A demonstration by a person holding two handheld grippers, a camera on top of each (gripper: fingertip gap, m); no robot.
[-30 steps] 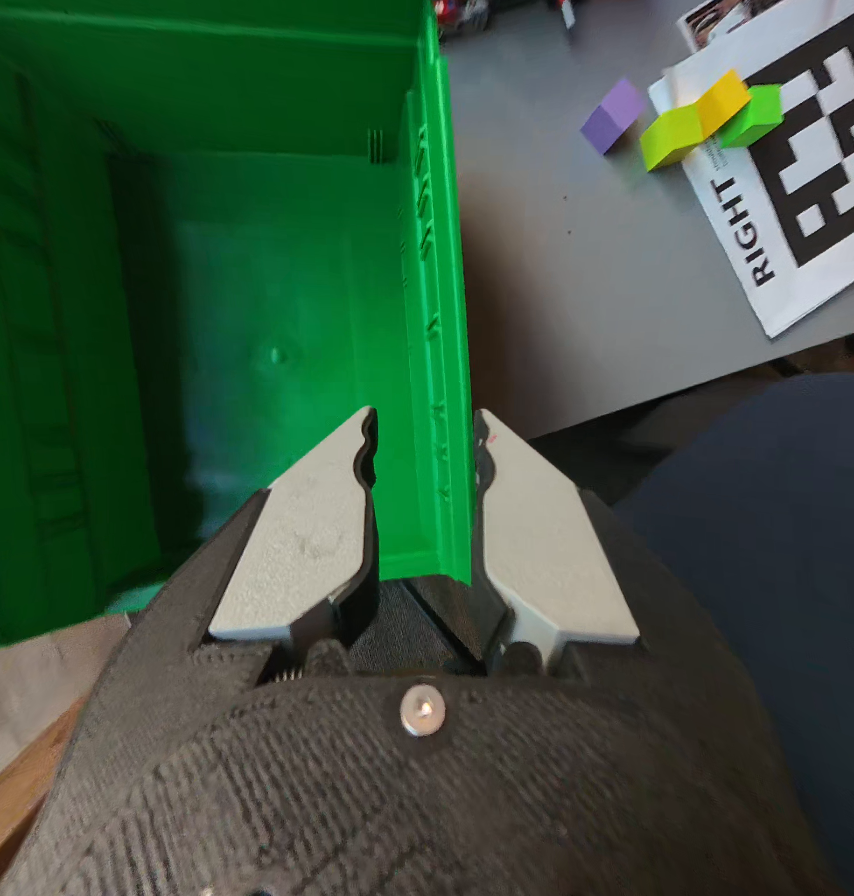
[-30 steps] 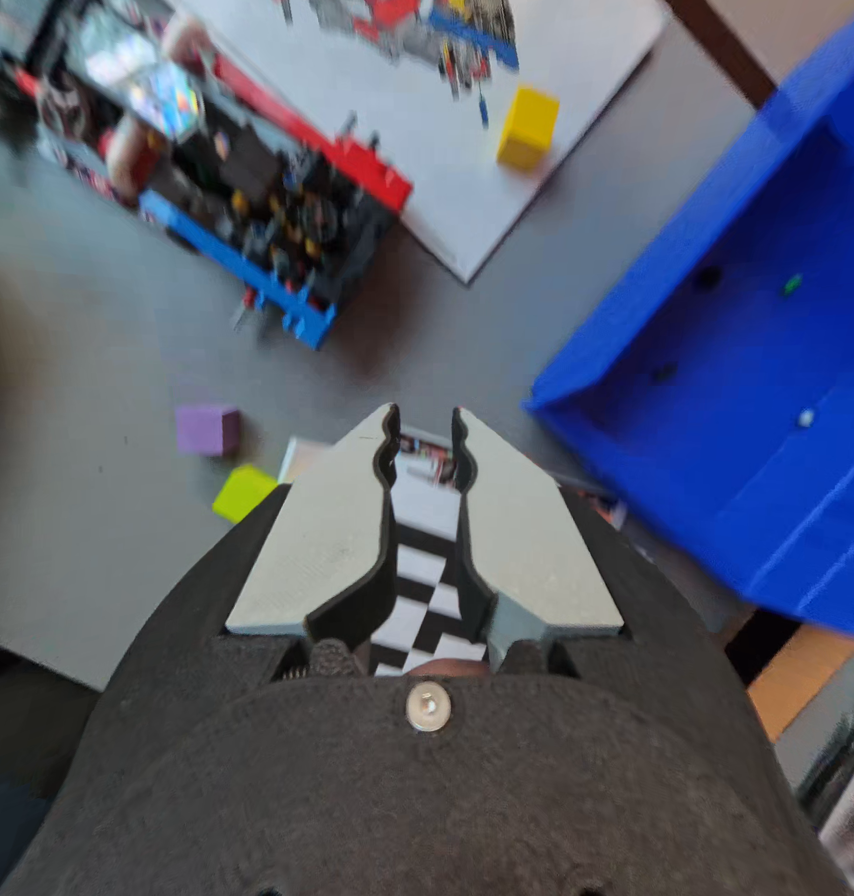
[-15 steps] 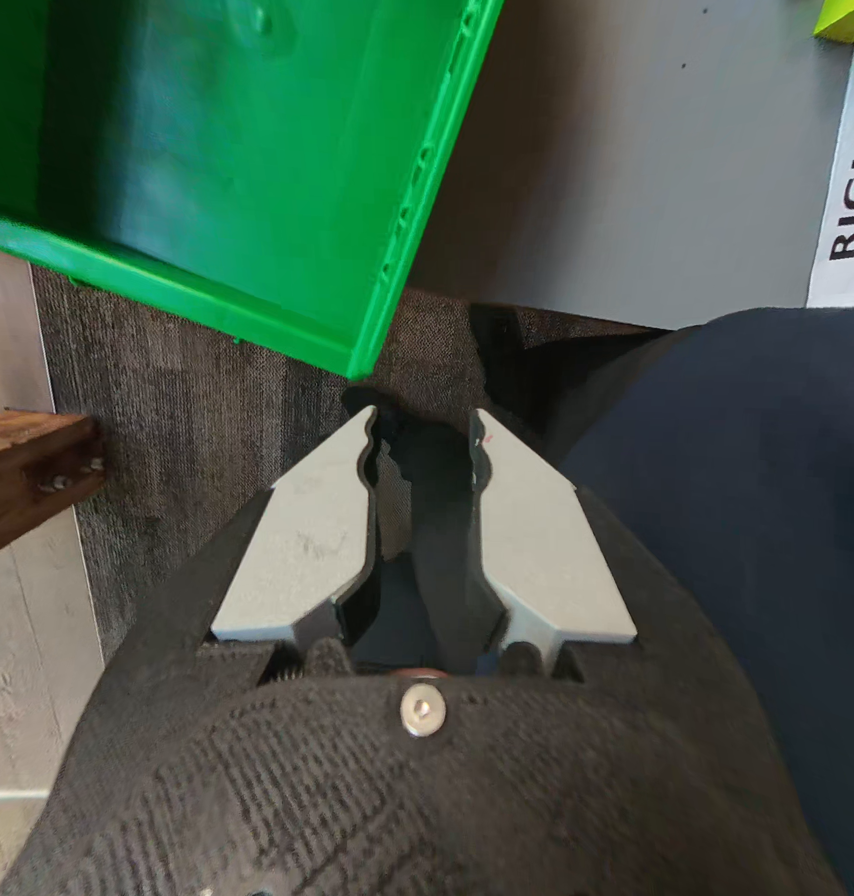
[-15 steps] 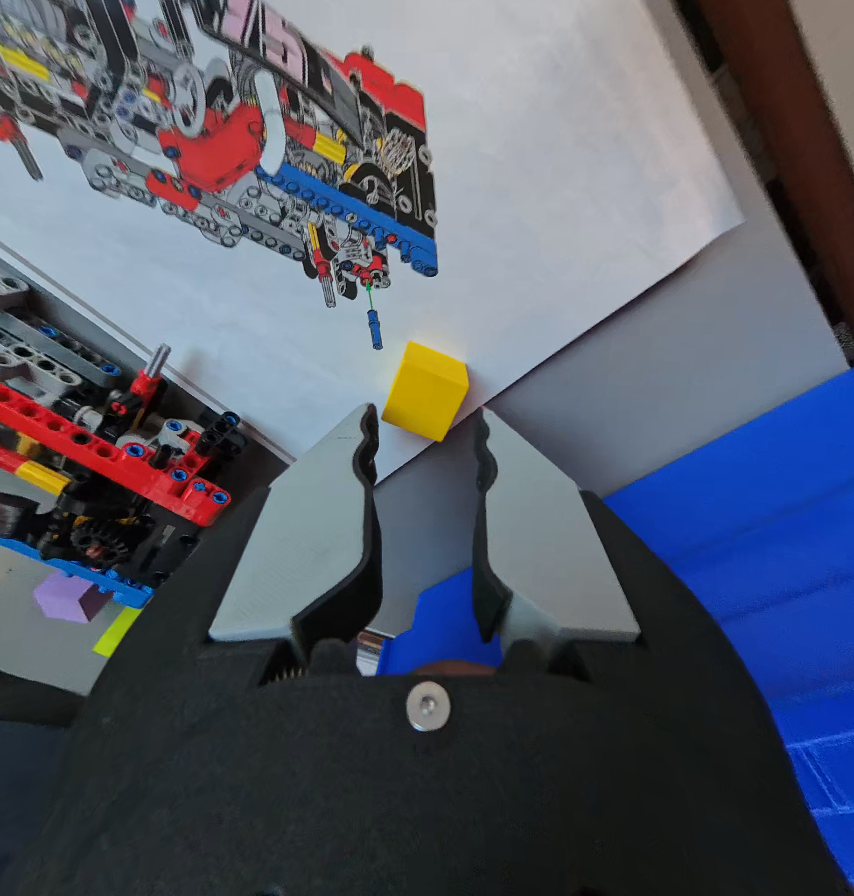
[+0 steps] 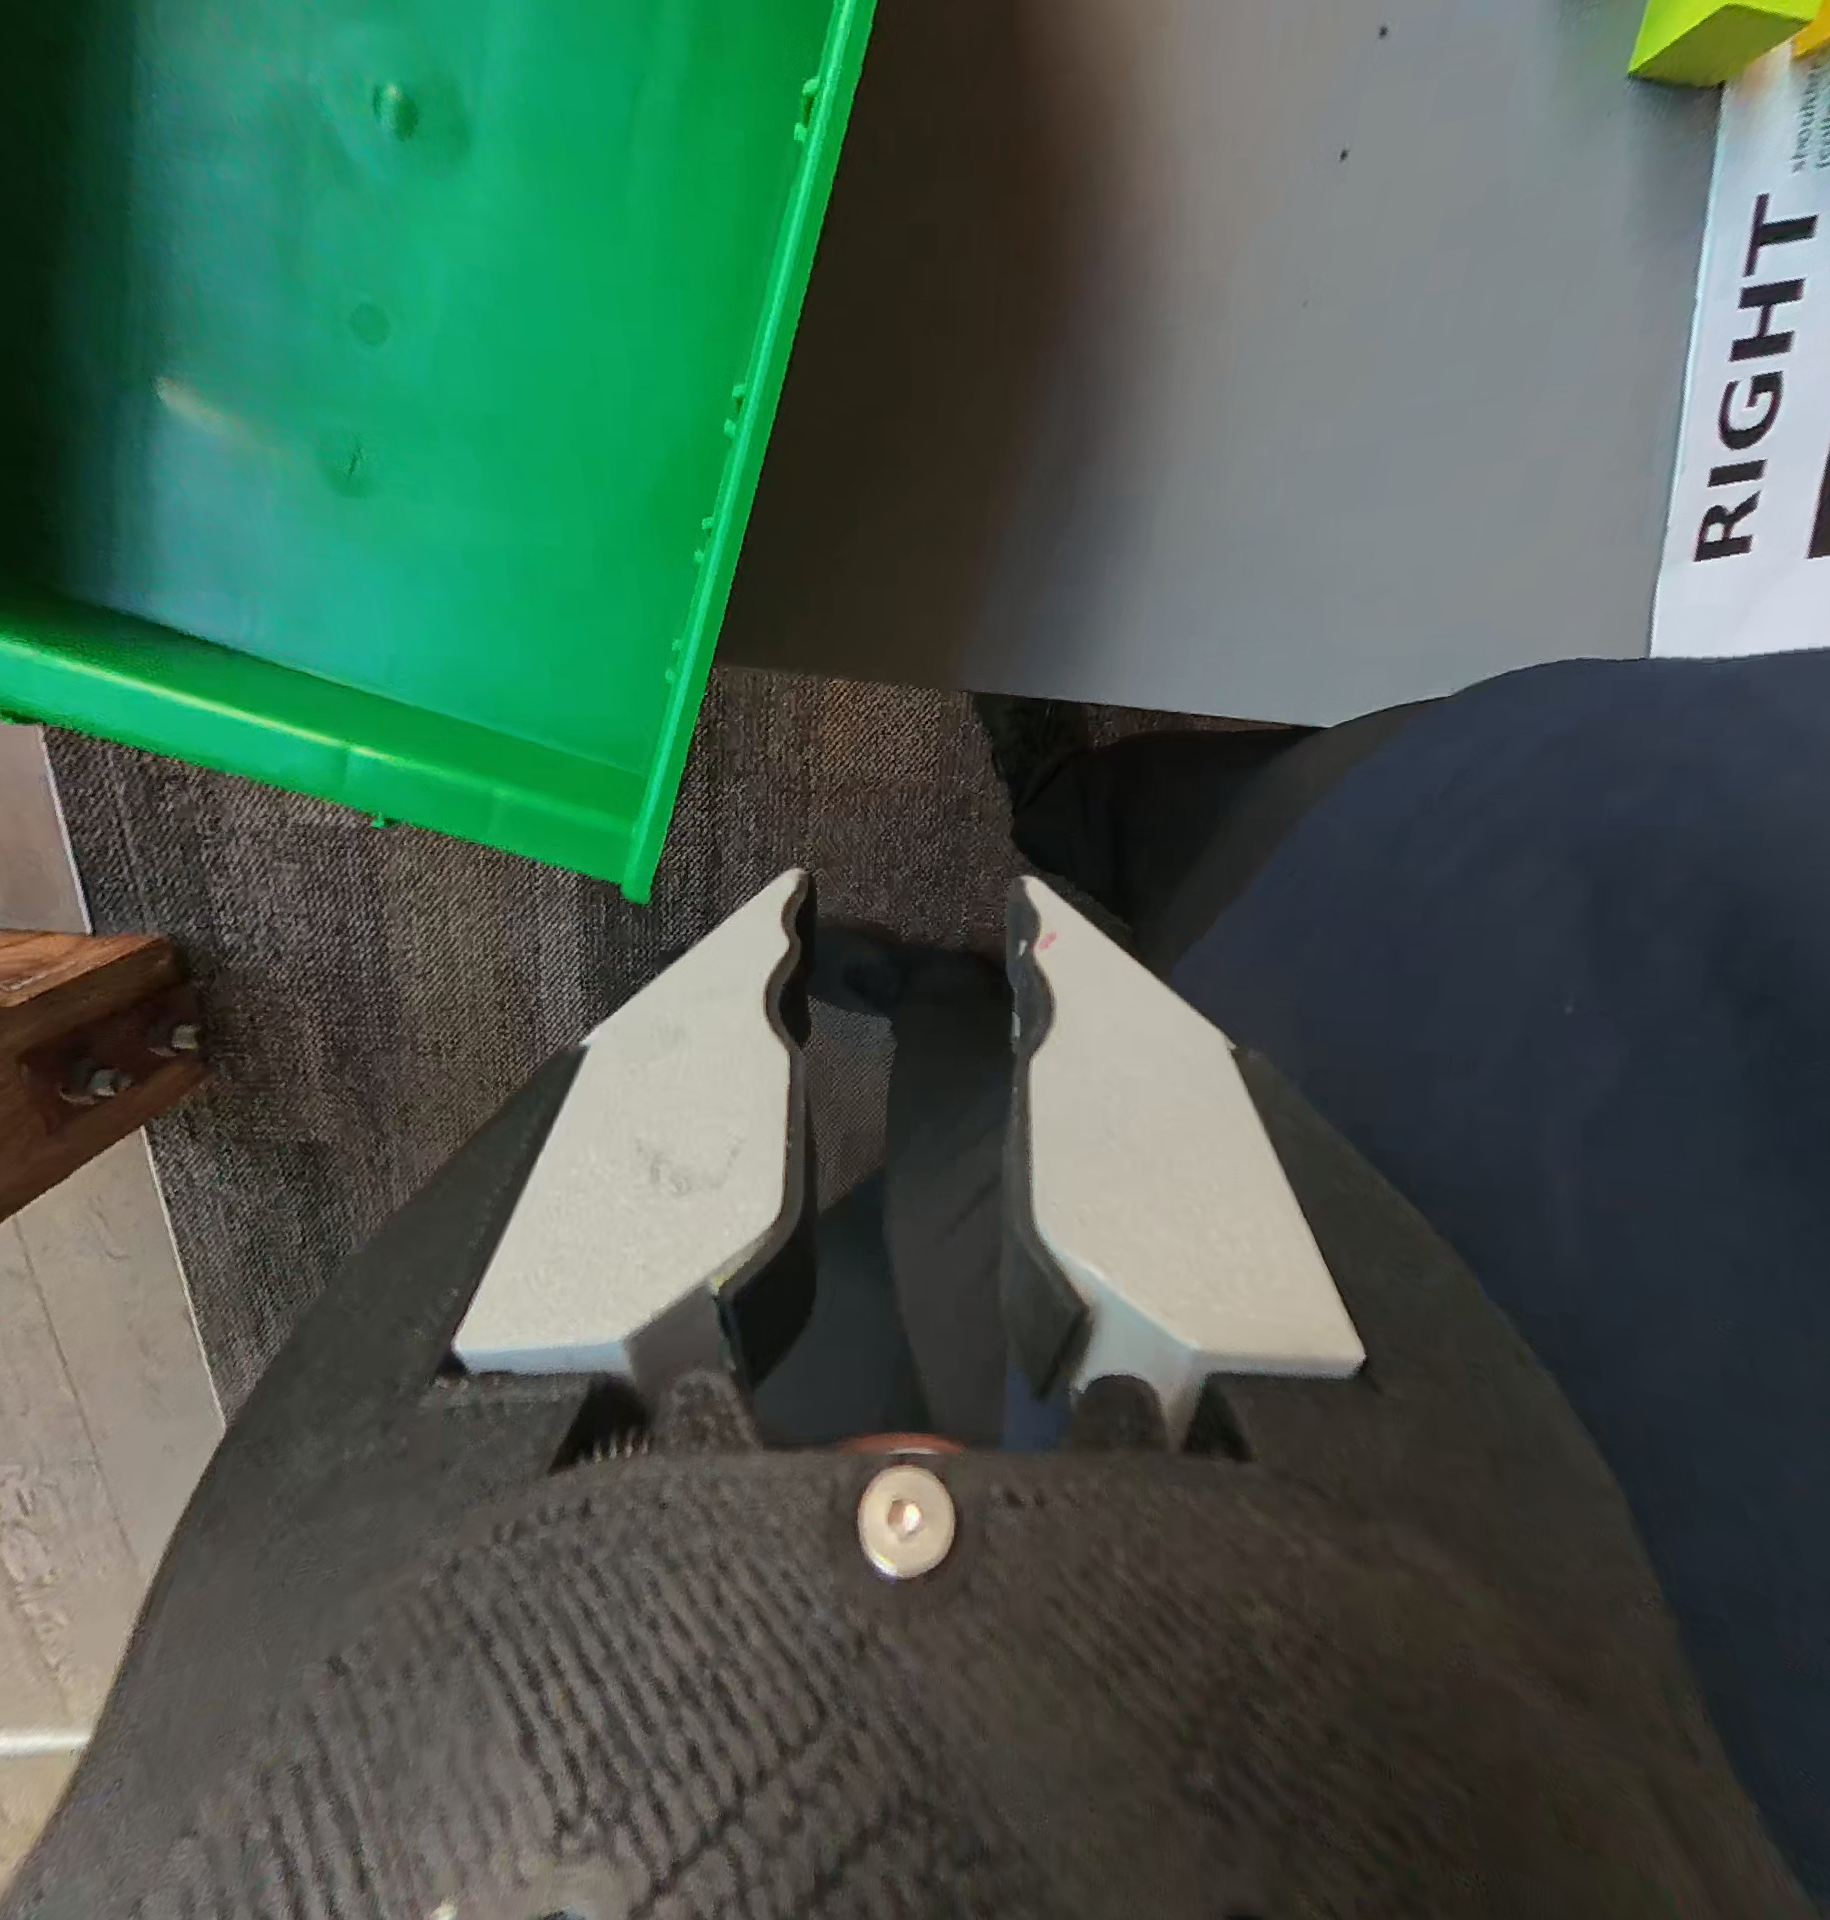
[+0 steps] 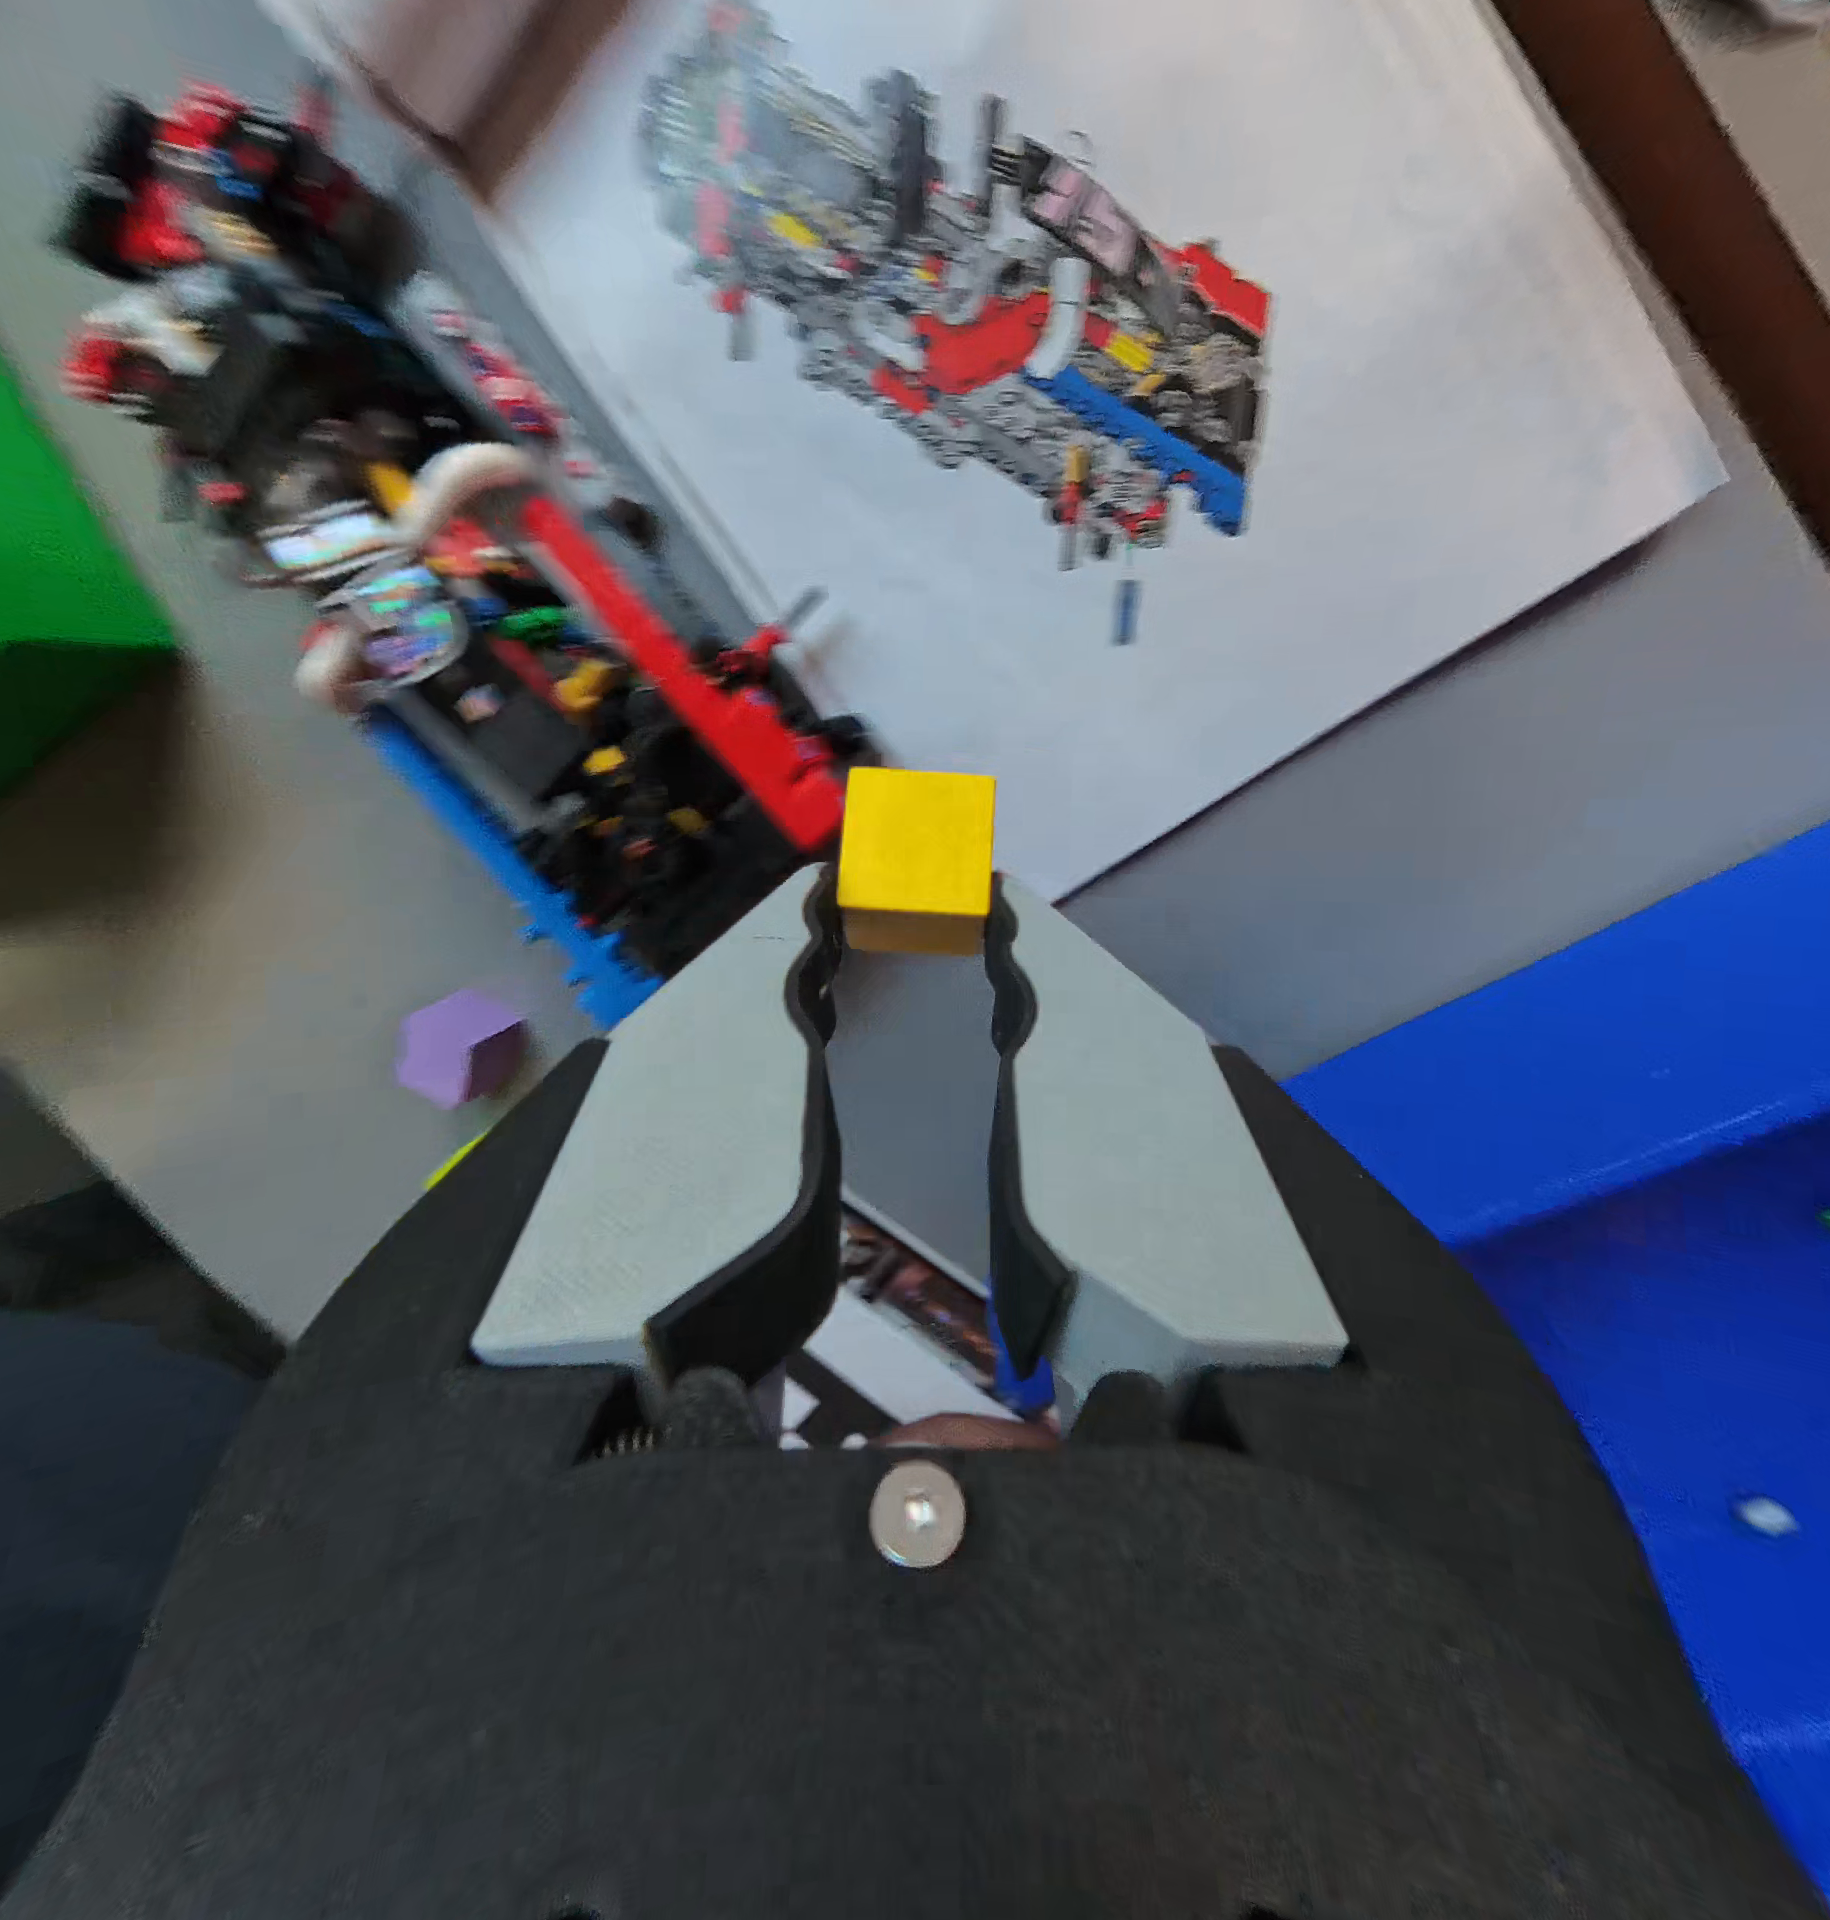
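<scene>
In the right wrist view my right gripper [image 6: 913,904] is shut on a yellow cube [image 6: 916,847]. The cube sits at the very fingertips, with both pads against its sides, over the grey table near the corner of a white printed sheet [image 6: 1358,644]. In the left wrist view my left gripper [image 5: 911,914] is open with nothing between its fingers. It hangs off the table's front edge above dark carpet, just right of the near corner of a green bin [image 5: 776,312].
A blue bin [image 6: 1617,1091] lies at the right. A toy brick model [image 6: 578,665], a purple cube [image 6: 459,1044] and the green bin [image 6: 28,561] lie at the left. A white marker sheet [image 5: 1804,416], a lime block [image 5: 1711,42], a person's dark-clothed leg [image 5: 1565,1039] and a wooden piece [image 5: 49,1049] surround the left gripper. The tips of one gripper are about 45 cm away from the tips of the other.
The right gripper opened, reached the yellow cube on the sheet and closed on it. The left gripper drew back from the green bin's wall to beyond the table edge.
</scene>
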